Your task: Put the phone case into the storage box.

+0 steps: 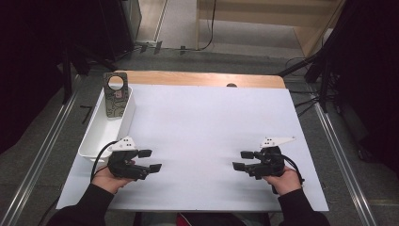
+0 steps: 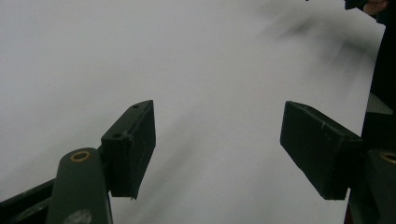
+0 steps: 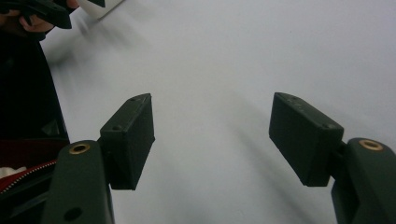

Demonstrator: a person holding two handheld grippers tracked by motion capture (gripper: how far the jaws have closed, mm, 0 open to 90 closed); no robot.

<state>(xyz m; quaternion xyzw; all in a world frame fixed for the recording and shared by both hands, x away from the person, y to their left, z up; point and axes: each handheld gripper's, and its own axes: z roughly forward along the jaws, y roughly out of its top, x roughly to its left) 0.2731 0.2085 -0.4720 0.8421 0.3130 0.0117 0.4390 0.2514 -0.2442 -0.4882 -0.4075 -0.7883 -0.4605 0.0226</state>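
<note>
My left gripper (image 1: 149,160) rests low over the white sheet (image 1: 202,132) near the table's front left, jaws apart with nothing between them. In the left gripper view the left gripper (image 2: 217,149) frames bare white sheet (image 2: 187,70). My right gripper (image 1: 243,160) sits at the front right, pointing toward the left one, jaws apart and empty. Between the jaws of the right gripper (image 3: 212,140) in its own view lies bare sheet (image 3: 233,56). A white bin (image 1: 108,129) stands at the left edge, and a dark patterned card with a round hole (image 1: 115,95) leans upright at its far end.
A wooden table edge (image 1: 202,78) runs behind the sheet. Metal rails (image 1: 42,150) flank the table on the floor, with stands and cables (image 1: 310,94) to the right. In the right gripper view the other hand (image 3: 32,21) holds its gripper at top left.
</note>
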